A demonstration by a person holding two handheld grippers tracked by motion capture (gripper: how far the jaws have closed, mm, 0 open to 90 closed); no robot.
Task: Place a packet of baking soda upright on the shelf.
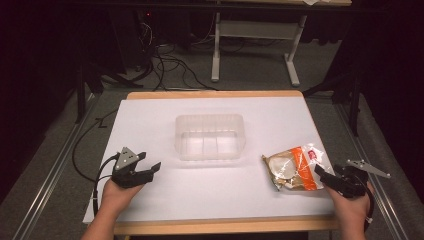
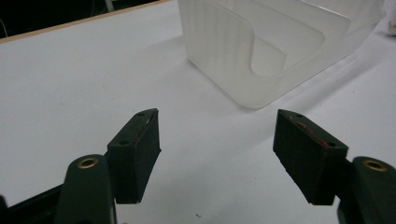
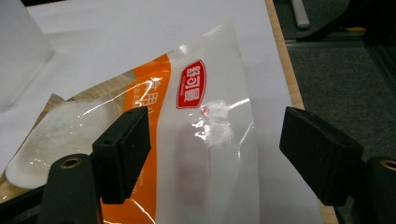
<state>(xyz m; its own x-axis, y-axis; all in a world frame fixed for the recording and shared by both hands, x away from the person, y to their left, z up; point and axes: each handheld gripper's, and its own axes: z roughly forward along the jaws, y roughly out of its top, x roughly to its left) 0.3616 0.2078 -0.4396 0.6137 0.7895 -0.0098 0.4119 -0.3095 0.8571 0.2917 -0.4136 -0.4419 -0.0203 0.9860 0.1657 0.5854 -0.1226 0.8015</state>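
A clear plastic tub (image 1: 210, 136) stands empty in the middle of the white table (image 1: 150, 115); its near corner (image 2: 261, 60) rises ahead of my left gripper. A sealed snack bag (image 1: 295, 168), orange and white with a red label, lies flat at the right. My left gripper (image 1: 150, 169) rests open on the table, left of the tub, nothing between its pads (image 2: 135, 149). My right gripper (image 1: 325, 175) is at the bag's right end, jaws wide. The bag's white end (image 3: 215, 140) lies under the gap between them, untouched by the pads (image 3: 123, 149).
The table's wooden right edge (image 3: 282, 70) runs close beside the bag, with grey floor (image 3: 345, 79) beyond it. A desk frame (image 1: 255, 45) and cables (image 1: 165, 65) stand on the floor behind the table.
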